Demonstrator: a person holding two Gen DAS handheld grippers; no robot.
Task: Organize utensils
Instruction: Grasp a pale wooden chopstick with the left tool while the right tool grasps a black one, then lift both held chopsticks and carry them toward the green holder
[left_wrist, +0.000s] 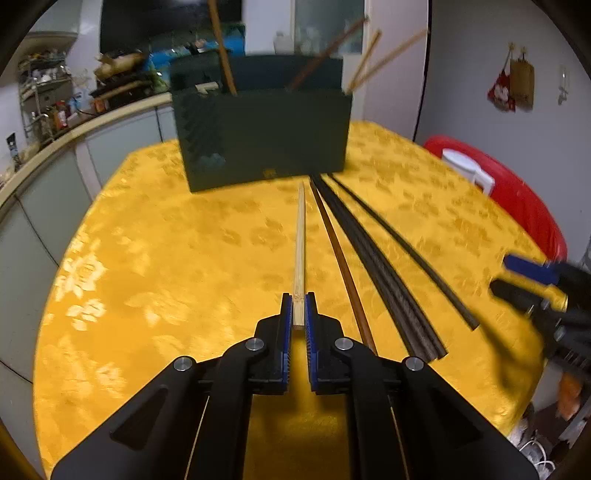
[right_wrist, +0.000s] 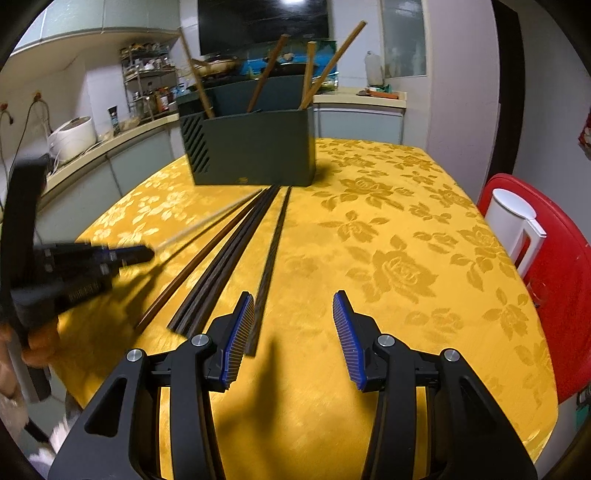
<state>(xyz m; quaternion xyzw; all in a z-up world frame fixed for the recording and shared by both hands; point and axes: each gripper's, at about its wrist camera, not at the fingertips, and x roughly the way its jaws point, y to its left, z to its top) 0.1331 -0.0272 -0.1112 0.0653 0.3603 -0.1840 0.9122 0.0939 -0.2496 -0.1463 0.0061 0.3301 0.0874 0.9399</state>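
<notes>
Bamboo chopstick (left_wrist: 300, 243) clamped between left fingers (left_wrist: 286, 314) — right fingers (right_wrist: 243, 321) apart, empty.

The near end of the pale chopstick (left_wrist: 300, 251) is hidden between the pads of the left gripper (left_wrist: 298, 310), and in the right wrist view that chopstick is smeared to a faint streak left of the dark green holder (right_wrist: 255, 147). The left gripper is blurred there, as is the right gripper (left_wrist: 532, 284) in the left wrist view. The lower parts of the chopsticks standing in the holder (right_wrist: 266, 74) are concealed by its wall. The red stool (right_wrist: 561, 258), right of the holder, is cut off by the picture's edge.
</notes>
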